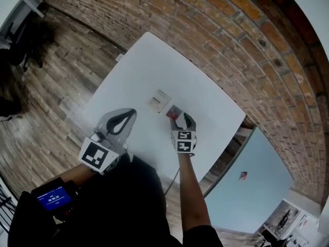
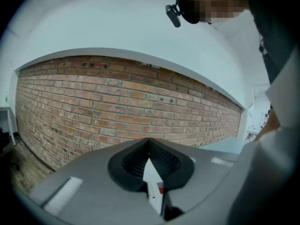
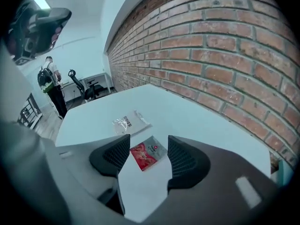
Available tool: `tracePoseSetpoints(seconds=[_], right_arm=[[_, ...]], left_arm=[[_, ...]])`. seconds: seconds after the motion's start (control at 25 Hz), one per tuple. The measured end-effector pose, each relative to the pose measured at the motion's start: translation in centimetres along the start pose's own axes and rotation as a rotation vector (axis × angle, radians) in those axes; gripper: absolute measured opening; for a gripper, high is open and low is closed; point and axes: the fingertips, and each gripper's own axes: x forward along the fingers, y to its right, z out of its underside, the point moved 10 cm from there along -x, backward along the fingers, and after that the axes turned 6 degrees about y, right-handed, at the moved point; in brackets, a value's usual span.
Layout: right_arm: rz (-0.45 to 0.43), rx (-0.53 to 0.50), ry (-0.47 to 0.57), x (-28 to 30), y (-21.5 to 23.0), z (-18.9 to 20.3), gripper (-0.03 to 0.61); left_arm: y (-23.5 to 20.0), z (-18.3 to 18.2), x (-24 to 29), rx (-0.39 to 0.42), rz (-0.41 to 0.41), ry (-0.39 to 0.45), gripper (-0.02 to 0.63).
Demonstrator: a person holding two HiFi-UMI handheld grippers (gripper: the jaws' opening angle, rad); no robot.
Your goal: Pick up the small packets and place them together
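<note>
right gripper (image 3: 148, 146) gapes empty around the red packet (image 3: 145, 156); best go low to the tabletop (image 3: 201, 121), pinch one edge, miss the clear packet (image 3: 129, 122); left gripper (image 2: 149, 149) is shut, empty

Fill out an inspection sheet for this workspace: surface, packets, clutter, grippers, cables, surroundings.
Surface: white table, mostly bare.
Job's things: red packet and clear packet lie flat side by side; whether they touch is unclear.
Clutter: nothing seen.
Grippers: left gripper shut and empty, by the table's near edge; right gripper open, jaws either side of the red packet, not pressing it.
Cables: nothing seen on the table.
Surroundings: brick wall, wooden floor, second table; a person stands far off near an office chair.
</note>
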Motion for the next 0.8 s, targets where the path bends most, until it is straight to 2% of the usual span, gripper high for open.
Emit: tracePoseSetpoints(seconds=[0.2,0.36,0.8], right_arm=[[-0.090,-0.040,-0.075,3.3,0.2,0.8,0.249],[-0.093,-0.044,-0.120,4.2,0.7,1.9,0.247],[-0.113,-0.038,-0.139,5.1,0.8,2.3,0.249]], left_arm=[[-1.2,0.2,-0.6,-0.024,-0.067,-0.024,0.000],[-1.8,0.3,-1.0,-0.033,-0.101,-0.055,0.000],[-2.1,0.4,-0.4,-0.073,-0.076,-0.049,0.000]])
